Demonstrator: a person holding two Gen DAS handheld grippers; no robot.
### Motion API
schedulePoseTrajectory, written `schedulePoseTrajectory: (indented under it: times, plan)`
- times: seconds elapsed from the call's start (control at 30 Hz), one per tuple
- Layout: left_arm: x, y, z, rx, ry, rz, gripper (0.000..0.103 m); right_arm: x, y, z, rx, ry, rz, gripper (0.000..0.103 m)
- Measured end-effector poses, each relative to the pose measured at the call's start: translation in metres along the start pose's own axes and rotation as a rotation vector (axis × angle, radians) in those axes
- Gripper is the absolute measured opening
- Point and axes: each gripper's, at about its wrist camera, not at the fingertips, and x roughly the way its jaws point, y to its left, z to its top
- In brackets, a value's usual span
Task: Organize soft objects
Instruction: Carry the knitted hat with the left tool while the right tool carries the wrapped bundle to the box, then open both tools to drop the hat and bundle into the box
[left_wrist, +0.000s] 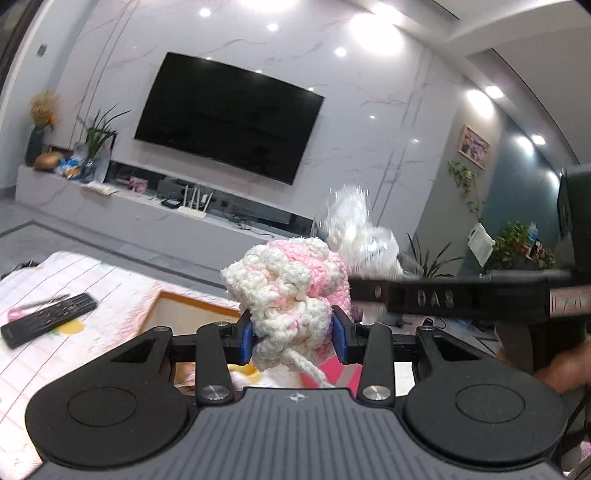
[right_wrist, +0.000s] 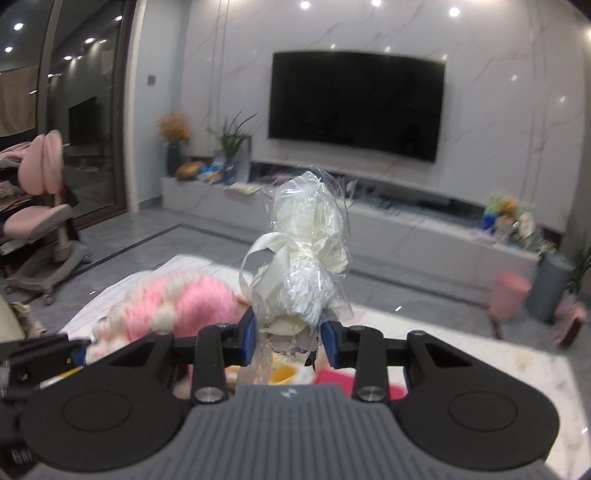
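There are 2 soft things and 2 grippers, 1 thing in each. The left gripper (left_wrist: 294, 338) is closed on the knit toy (left_wrist: 291, 291), 1 pink and white crochet piece; its 2 blue pads (left_wrist: 245, 338) press on the lower part of the toy from both sides. The toy stands up out of the jaws, its long axis is about upright and it leans a little to the left in the left view. 1 yarn cord hangs from its bottom, behind the gripper body.

The right gripper (right_wrist: 287, 341) is closed on the bundle (right_wrist: 306, 258), 1 white soft thing wrapped in clear plastic and tied with 1 cream ribbon. The pads (right_wrist: 330, 341) pinch its lower end. Its long axis is upright, and the crinkled plastic top points up toward the TV (right_wrist: 356, 105).

Both things are in the air above the table (left_wrist: 92, 288), which has a striped cloth. In the left view the bundle (left_wrist: 356, 236) is just behind and to the right of the toy, and the right gripper's finger (left_wrist: 443, 297) crosses from the right side. In the right view the toy (right_wrist: 177, 302) is low on the left, blurred.

On the table lies 1 remote (left_wrist: 48, 319), and 1 open box (left_wrist: 188, 310) is just beside the toy in the picture. 1 pink chair (right_wrist: 40, 206) stands at the far left
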Motion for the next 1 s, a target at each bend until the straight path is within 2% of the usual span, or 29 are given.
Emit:
schedulePoseTrajectory:
  times: [0.07, 0.23, 0.37, 0.63, 0.73, 0.83, 1.0]
  plan:
    - [0.0, 0.019, 0.0, -0.027, 0.003, 0.018, 0.046, 0.016, 0.013, -0.008, 0.001, 0.036, 0.024, 0.035]
    - [0.018, 0.06, -0.01, -0.103, 0.07, 0.055, 0.046, 0.061, 0.038, -0.026, 0.023, 0.141, 0.045, 0.035]
    - [0.029, 0.079, -0.017, -0.153, 0.129, 0.079, 0.045, 0.093, 0.049, -0.039, 0.05, 0.211, 0.047, 0.035]
    - [0.031, 0.09, -0.034, -0.124, 0.296, 0.148, 0.046, 0.126, 0.062, -0.064, 0.013, 0.319, 0.019, 0.035]
    - [0.025, 0.086, -0.034, -0.093, 0.307, 0.163, 0.046, 0.127, 0.066, -0.072, -0.003, 0.342, 0.02, 0.036]
    - [0.021, 0.087, -0.029, -0.114, 0.292, 0.204, 0.05, 0.125, 0.073, -0.08, -0.032, 0.365, 0.01, 0.036]
    - [0.015, 0.083, -0.024, -0.076, 0.28, 0.197, 0.069, 0.115, 0.07, -0.088, -0.021, 0.387, 0.004, 0.037]
